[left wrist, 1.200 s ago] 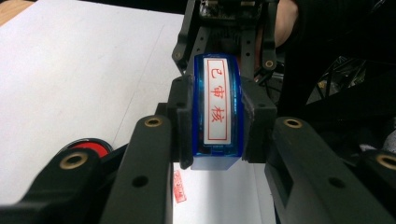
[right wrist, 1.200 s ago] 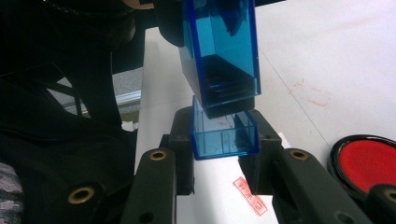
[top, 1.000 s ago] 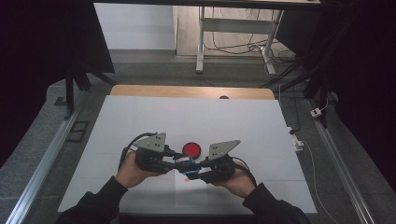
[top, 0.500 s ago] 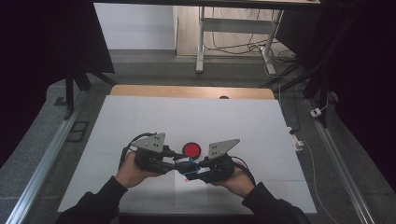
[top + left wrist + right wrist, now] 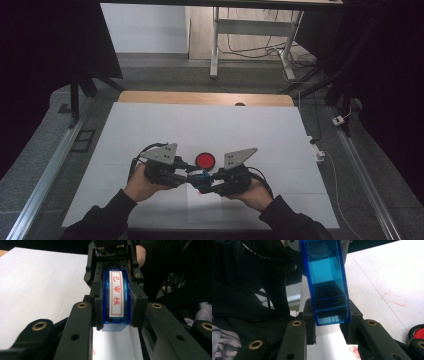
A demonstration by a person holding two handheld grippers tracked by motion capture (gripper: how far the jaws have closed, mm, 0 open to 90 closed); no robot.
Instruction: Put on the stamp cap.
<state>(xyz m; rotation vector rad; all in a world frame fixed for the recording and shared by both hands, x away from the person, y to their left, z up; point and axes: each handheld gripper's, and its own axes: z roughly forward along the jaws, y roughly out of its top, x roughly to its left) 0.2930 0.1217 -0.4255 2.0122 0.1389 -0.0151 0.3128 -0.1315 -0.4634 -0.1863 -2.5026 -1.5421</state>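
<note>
While clamped end to end in both grippers' jaws, a translucent blue stamp point(image 5: 116, 300) with red-lettered white label.

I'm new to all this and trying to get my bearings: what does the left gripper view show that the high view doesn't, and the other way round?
The left gripper view shows the white label with red characters on the blue stamp, read close up between the black jaws.

The high view shows the whole white table, the red round pad just beyond the grippers, the floor and the desk legs behind.

Both show the blue stamp clamped between the left gripper and the right gripper, over white paper.
</note>
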